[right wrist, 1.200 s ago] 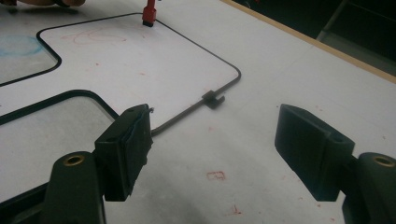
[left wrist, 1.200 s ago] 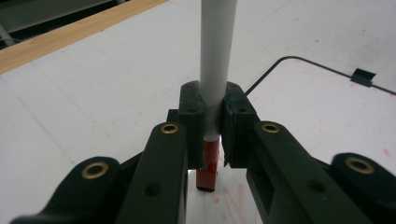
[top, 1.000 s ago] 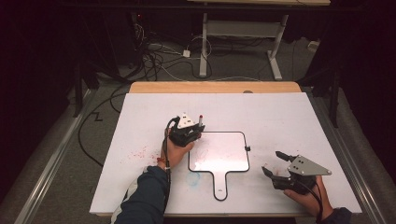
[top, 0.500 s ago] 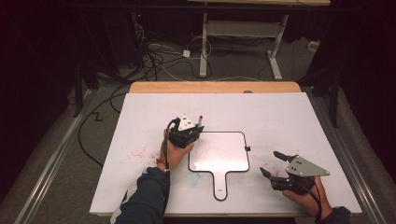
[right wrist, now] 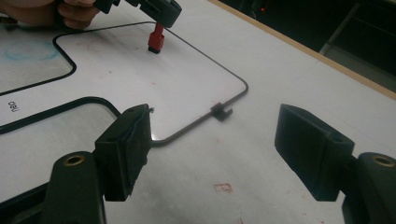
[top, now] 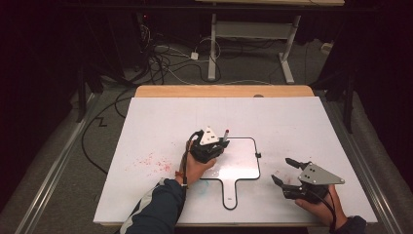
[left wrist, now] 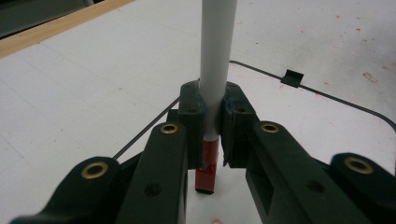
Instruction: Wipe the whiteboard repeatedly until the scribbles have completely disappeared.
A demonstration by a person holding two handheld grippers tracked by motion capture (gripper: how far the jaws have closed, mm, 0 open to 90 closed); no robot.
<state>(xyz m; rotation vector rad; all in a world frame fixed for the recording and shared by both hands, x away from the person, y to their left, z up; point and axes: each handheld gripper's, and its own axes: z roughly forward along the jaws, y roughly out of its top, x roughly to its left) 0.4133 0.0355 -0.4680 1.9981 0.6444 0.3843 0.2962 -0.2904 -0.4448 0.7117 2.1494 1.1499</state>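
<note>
My left gripper (top: 213, 146) sat over the upper left corner of the small handled whiteboard (top: 241, 165), which lay flat on the white counter (top: 302, 122). Its jaws were pinching a marker (left wrist: 215, 70): white barrel clamped between the two pads, red end pointing down at the board. In the left gripper view that red end (left wrist: 206, 175) hung just above the board's surface (touching or not, I could not tell). In the high view the marker's other end (top: 226, 132) stuck up past the grey three-cornered plate.

My right gripper (top: 288, 174) rested low near the counter's near right edge, just off the board's right side, well apart from the left one. Its jaws were spread wide with nothing between them; the right gripper view showed the board's black rim and its small clip (right wrist: 221, 112) between the two pads, farther off.

Red specks (top: 153, 163) marked the counter left of the board. A faint blue scribble (right wrist: 30, 50) showed beside the board's handle (top: 230, 195).
</note>
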